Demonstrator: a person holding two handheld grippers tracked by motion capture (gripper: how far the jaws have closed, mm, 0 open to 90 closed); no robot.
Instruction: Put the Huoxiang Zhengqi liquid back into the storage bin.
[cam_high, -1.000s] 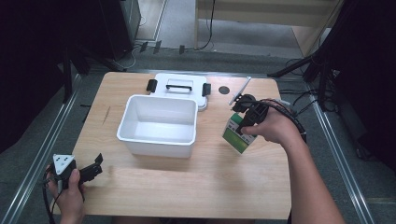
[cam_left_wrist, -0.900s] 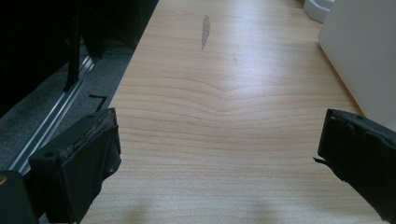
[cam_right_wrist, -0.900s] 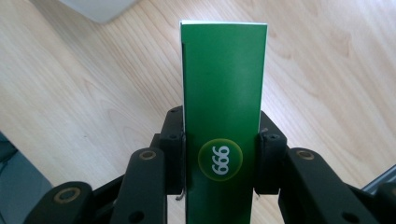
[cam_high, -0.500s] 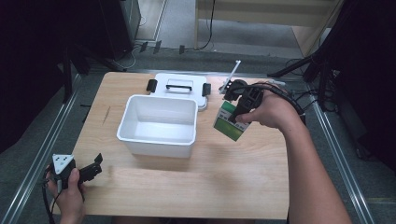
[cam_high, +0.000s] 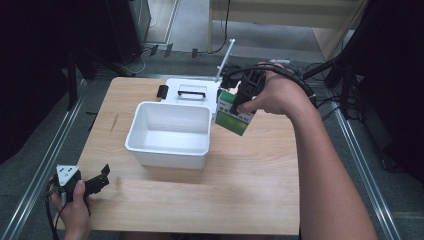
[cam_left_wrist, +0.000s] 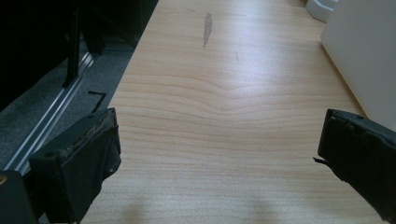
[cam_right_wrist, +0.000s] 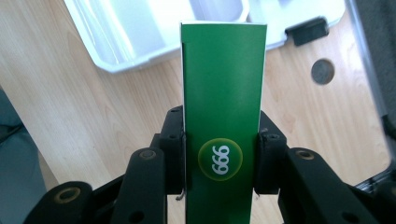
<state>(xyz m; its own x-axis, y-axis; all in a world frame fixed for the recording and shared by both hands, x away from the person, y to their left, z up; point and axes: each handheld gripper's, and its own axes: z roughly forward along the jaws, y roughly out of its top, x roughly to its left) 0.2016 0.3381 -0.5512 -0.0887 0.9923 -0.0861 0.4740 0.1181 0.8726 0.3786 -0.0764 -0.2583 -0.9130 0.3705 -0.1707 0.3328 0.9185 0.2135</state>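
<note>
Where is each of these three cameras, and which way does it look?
High view: above the person's side, looking down on the table; forearms, both grippers.
Left gripper view: on the left gripper, along open jaws over bare wood.
Right gripper view: on the right gripper, jaws clamping a green box.
Shared: the white tub.

left claw (cam_high: 100, 181): jaws wide apart, low | right claw (cam_high: 240, 106): clamped, raised, seemingly tilted

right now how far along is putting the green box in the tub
Done: the right claw is shut on the green box and has it off the table. In hand: it hangs beside the white tub. Left: set it inside. The left claw sits open.
</note>
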